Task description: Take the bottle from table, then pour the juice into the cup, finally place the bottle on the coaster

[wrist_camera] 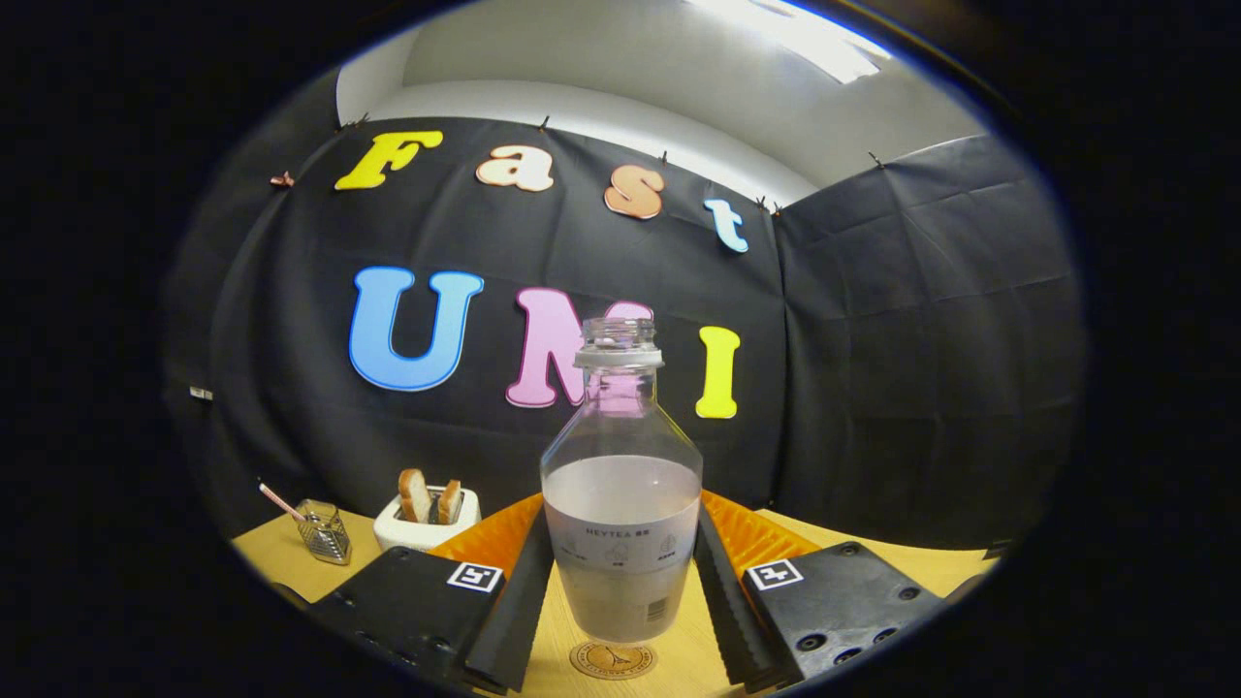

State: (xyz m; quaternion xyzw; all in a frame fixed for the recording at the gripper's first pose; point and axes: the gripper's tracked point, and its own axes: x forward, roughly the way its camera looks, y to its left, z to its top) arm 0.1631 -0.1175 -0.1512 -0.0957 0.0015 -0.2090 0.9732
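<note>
A clear bottle (621,504) with no cap stands upright between my fingers, about half full of pale cloudy juice. My gripper (622,528) is shut on it, one finger (514,601) pressing its left side and the other on its right. Directly under the bottle's base lies a round brown coaster (612,661) on the wooden table (281,557). I cannot tell whether the base touches the coaster or hangs just above it. A small clear faceted cup (325,531) with a pink stick in it stands far off to the left, beyond the left finger.
A white toaster (427,523) with two bread slices stands on the table between the cup and the bottle, beyond the left finger. The black cloth wall closes off the back and right of the table.
</note>
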